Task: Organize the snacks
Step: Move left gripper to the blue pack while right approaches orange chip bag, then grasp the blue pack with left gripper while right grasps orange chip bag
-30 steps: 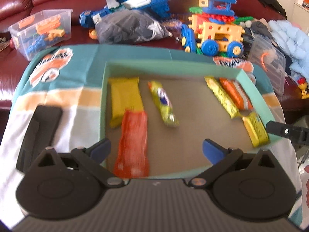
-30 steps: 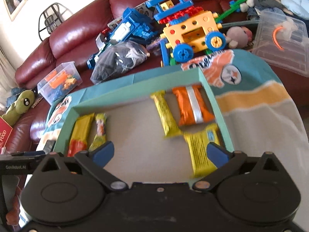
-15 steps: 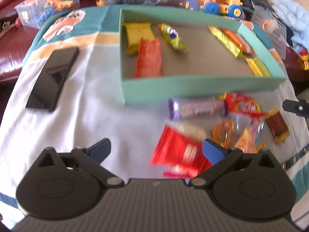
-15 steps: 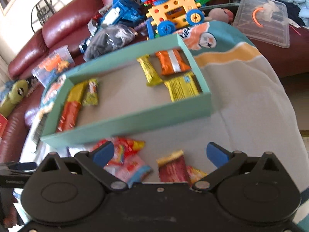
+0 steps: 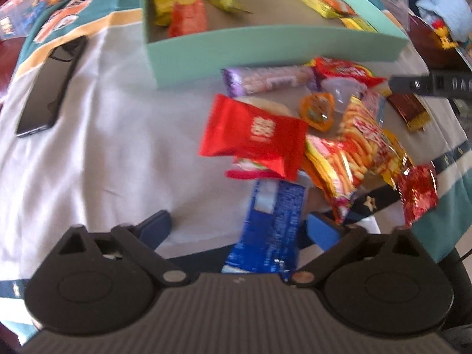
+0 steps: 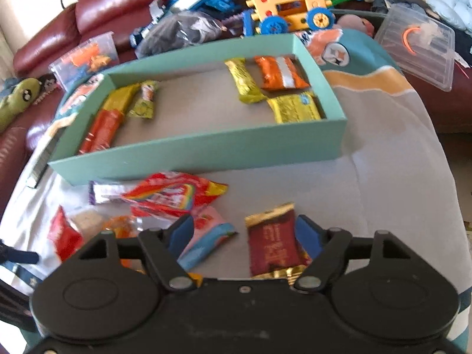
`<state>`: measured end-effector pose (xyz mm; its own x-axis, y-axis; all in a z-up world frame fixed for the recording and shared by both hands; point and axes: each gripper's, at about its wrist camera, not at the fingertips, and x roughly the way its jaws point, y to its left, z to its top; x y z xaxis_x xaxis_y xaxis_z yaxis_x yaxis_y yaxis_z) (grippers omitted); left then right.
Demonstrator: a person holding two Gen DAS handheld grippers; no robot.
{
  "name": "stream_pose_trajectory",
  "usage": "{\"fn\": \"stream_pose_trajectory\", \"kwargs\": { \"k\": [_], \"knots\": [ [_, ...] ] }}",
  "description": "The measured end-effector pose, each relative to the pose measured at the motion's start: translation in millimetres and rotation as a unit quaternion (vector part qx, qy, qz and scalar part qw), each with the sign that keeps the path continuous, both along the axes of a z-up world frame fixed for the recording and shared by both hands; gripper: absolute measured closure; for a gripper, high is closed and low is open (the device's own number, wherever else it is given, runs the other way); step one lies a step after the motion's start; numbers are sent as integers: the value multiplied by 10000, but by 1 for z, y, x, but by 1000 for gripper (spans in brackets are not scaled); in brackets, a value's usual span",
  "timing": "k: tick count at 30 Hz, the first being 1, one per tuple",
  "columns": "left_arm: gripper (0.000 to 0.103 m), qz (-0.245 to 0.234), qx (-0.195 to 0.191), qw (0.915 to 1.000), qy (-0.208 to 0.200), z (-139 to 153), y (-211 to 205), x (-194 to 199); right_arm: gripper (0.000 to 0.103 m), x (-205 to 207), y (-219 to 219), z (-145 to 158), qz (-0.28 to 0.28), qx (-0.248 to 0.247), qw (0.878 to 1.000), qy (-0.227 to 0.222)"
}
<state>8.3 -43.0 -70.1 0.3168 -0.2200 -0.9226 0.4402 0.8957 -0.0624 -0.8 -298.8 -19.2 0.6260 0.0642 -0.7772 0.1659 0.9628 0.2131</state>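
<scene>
Closing left hand-held gripper [image 5: 237, 230] around blue foil packet [image 5: 270, 227], right hand-held gripper [image 6: 244, 233] around maroon gold-edged wrapper [image 6: 271, 239], neither pinched yet; loose near counter's front edge, bound for teal cardboard box [image 6: 206, 150].

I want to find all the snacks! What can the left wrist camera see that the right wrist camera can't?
Only the left wrist view shows the blue packet lying between the closing left gripper, the crinkly red wrapper and the black phone.

Only the right wrist view shows the sofa, the toy truck and the closing right gripper.

Both show the green box, the purple packet and the dark red gold-edged packet.
</scene>
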Motion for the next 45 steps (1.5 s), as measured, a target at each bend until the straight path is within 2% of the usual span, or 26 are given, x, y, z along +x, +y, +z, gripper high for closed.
{"fn": "stream_pose_trajectory", "kwargs": {
  "k": [1,2,3,4,6,11,13,15,16,21,23,26,29,33,34,38,39,40,42,45],
  "knots": [
    [33,-131,68,9997,-177,1,-4,-4,27,-1,2,3,21,82,10000,-24],
    [44,-294,131,9989,-335,3,-8,-8,26,-1,4,7,52,163,9998,-57],
    [63,-336,161,9984,-417,5,-9,-10,26,-2,7,10,101,227,9997,-91],
    [66,-298,157,9985,-429,6,-8,-9,26,-2,11,13,185,300,9993,-122],
    [66,-58,-44,9994,-328,8,0,-3,26,-4,22,18,404,415,9982,-166],
    [67,488,-261,9981,-255,9,24,6,26,-9,61,32,1020,552,9928,-300],
    [66,647,-292,9971,-257,9,33,8,36,-12,79,38,1239,432,9906,-385],
    [66,794,-304,9960,-288,9,41,9,69,-19,91,45,1363,288,9891,-479],
    [66,834,-342,9955,-289,9,45,9,72,-20,94,47,1380,293,9888,-481],
    [66,858,-432,9949,-302,8,50,9,73,-21,103,48,1700,584,9834,-258],
    [66,842,-440,9950,-321,8,51,6,73,-18,110,39,1858,497,9813,0],
    [62,802,-482,9951,-315,8,53,4,73,-11,105,24,1650,227,9859,179],
    [55,780,-485,9952,-330,7,53,4,59,-4,94,22,1339,278,9902,286],
    [47,683,-422,9960,-392,6,48,1,34,-5,103,24,1374,-1,9901,268],
    [45,645,-385,9963,-415,6,46,0,32,-6,104,22,1401,-18,9897,297],
    [42,483,-191,9972,-538,4,36,-5,33,1,108,1,1369,75,9893,490],
    [59,474,-106,9968,-628,3,35,-6,40,4,108,-4,1327,155,9898,504],
    [67,492,4,9961,-727,4,35,-7,49,4,110,-5,1329,206,9897,488],
    [67,639,-220,9961,-574,7,42,-4,58,1,115,-2,1411,186,9890,397],
    [68,857,-300,9943,-550,13,54,-2,61,-2,118,9,1486,176,9884,271]
  ]
}}
